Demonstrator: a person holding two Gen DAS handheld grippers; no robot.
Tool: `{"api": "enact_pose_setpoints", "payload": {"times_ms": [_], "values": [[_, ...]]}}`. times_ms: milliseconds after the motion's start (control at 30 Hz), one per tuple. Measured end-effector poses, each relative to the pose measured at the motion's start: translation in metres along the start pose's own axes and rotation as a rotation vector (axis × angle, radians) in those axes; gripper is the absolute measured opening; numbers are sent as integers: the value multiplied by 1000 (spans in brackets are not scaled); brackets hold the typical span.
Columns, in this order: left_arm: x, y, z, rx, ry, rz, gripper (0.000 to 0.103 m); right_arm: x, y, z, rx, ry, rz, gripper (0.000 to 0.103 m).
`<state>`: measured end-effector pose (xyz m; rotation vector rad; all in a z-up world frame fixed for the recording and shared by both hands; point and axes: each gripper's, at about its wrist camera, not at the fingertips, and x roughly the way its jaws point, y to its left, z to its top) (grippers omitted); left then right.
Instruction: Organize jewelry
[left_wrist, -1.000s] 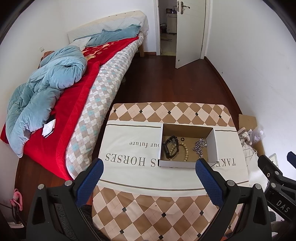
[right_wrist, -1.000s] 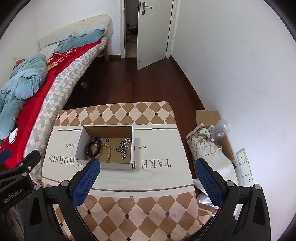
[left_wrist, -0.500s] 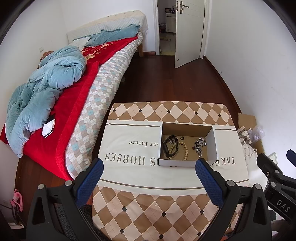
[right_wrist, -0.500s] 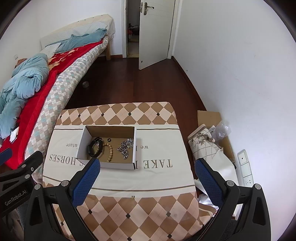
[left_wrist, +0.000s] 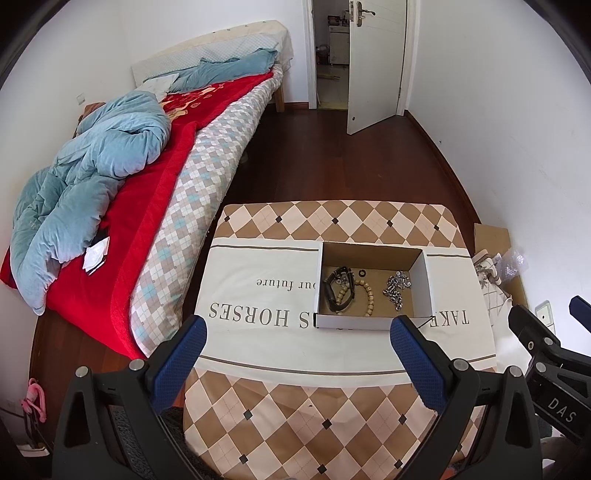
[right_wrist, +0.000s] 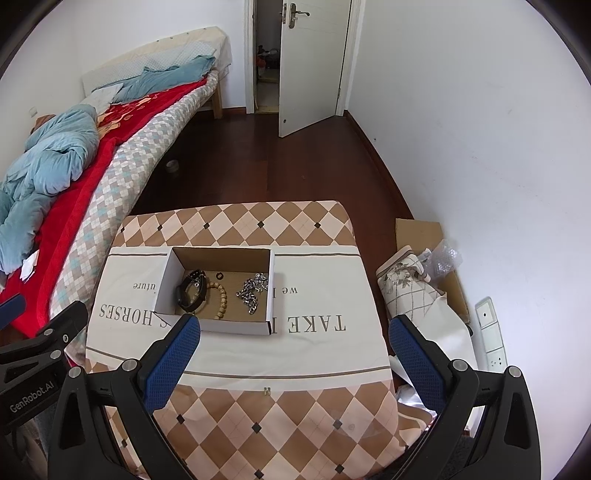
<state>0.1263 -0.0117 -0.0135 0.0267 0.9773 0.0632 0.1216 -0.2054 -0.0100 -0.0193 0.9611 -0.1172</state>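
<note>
Left gripper (left_wrist: 297, 334) spread wide, gripping nothing, hovering above near table edge. Right gripper (right_wrist: 293, 332) likewise wide, nothing held. Cardboard box (left_wrist: 373, 320) ahead on tablecloth (left_wrist: 258, 317), between both; inside: black watch (right_wrist: 190, 291), bead bracelet (right_wrist: 221, 300), silver chain (right_wrist: 252, 290), small black ring (right_wrist: 219, 276). Bed (left_wrist: 177, 192) left; bag (right_wrist: 410, 288) right. Box slightly farther than 1 s ago. Cloth print: "HORSES", "TAKE", "future". Gripper bodies marked "DAS", "GenRobot.AI".

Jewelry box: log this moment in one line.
left gripper open, empty | right gripper open, empty | cardboard box holds jewelry | no contact
</note>
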Motion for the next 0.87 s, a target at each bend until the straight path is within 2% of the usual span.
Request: {"api": "enact_pose_setpoints", "payload": {"times_ms": [867], "values": [[-7,1,-4,6,-8,-1,101,-3,0,0,0,0,7,103]]}}
